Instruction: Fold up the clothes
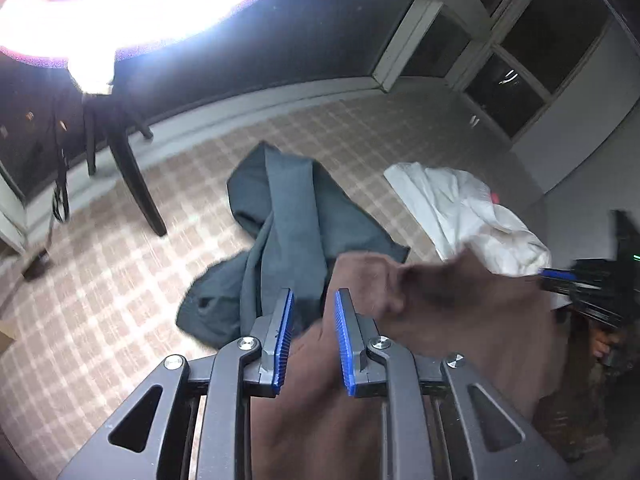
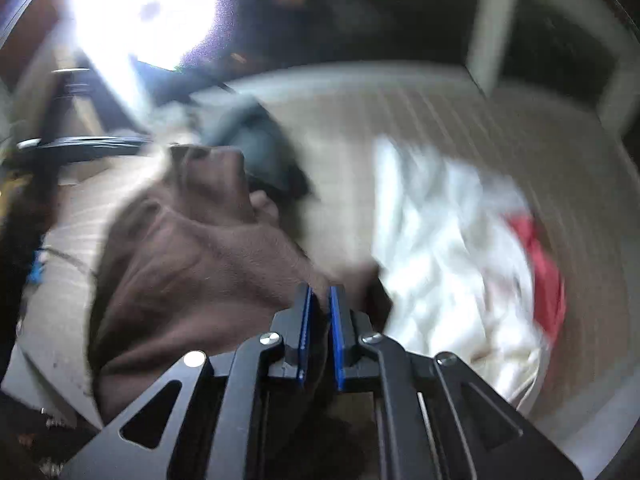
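Left wrist view: checkered surface open at left of frame, dark chair legs upper left. Grey-blue garment crumpled at centre, just above jaws. Left gripper jaws part open, brown garment passing between them; firm grip cannot tell. White garment at right.

Right wrist view, blurred: brown garment at left and centre. Right gripper jaws almost closed, pinching brown cloth edge. White garment right, red piece at its edge.
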`<state>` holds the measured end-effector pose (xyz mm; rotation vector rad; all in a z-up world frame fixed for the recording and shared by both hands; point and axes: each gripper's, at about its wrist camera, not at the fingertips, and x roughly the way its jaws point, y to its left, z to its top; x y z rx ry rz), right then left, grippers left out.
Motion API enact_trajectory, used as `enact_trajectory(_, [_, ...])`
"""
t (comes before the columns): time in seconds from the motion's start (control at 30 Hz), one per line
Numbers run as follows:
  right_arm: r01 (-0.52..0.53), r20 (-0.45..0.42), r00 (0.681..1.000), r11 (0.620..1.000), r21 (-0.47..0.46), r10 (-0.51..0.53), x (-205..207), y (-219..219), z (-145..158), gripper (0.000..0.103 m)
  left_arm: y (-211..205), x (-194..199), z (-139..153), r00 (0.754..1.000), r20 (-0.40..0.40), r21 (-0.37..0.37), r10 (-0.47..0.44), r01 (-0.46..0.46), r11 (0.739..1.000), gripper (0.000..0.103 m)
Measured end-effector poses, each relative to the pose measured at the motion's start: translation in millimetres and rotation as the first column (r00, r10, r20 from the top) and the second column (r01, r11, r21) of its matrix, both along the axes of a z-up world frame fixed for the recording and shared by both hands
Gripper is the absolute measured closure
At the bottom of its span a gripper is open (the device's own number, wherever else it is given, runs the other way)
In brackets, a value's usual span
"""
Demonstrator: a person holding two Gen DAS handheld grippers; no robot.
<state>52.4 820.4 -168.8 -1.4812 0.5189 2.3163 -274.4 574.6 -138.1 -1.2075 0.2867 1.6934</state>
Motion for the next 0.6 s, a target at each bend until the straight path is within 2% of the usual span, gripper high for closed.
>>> enact_trajectory(0.07, [0.014, 0.003, 1.0, 1.0, -0.025, -0.014, 7, 5, -16, 0.09, -22, 0, -7, 0.999, -0.042, -0.034, -0.014, 0.012, 0.999, 0.069])
enact_trajectory(0.1, [0.011, -0.013, 1.0, 0.999, -0.053, -0.012, 9, 6, -21, 0.083, -31, 1, -13, 0.999, -0.043, -0.064, -0.024, 0.021, 0.998, 0.065])
enact_trajectory(0.17, [-0.015, -0.074, 0.997, 0.991, -0.131, 0.005, 10, 7, -26, 0.075, -48, 2, -26, 0.998, -0.022, -0.098, -0.053, 0.051, 0.994, 0.064])
enact_trajectory(0.2, [-0.031, -0.093, 0.995, 0.988, -0.151, 0.017, 8, 8, -29, 0.067, -51, 1, -34, 0.998, -0.01, -0.113, -0.062, 0.061, 0.992, 0.061])
enact_trajectory(0.27, [-0.066, -0.101, 0.994, 0.987, -0.148, 0.051, -4, 9, -36, 0.059, -54, -2, -45, 0.997, 0.011, -0.132, -0.073, 0.074, 0.989, 0.058])
enact_trajectory(0.37, [-0.084, -0.091, 0.993, 0.985, -0.149, 0.071, -16, 14, -46, 0.059, -56, -4, -49, 0.997, 0.03, -0.128, -0.075, 0.078, 0.989, 0.058])
enact_trajectory(0.47, [-0.092, -0.088, 0.993, 0.973, -0.21, 0.075, -20, 20, -56, 0.058, -59, -6, -53, 0.996, 0.049, -0.124, -0.077, 0.082, 0.989, 0.058])
enact_trajectory(0.6, [-0.083, -0.137, 0.99, 0.955, -0.286, 0.045, -16, 25, -53, 0.058, -62, -9, -59, 0.994, 0.075, -0.119, -0.079, 0.088, 0.989, 0.058])
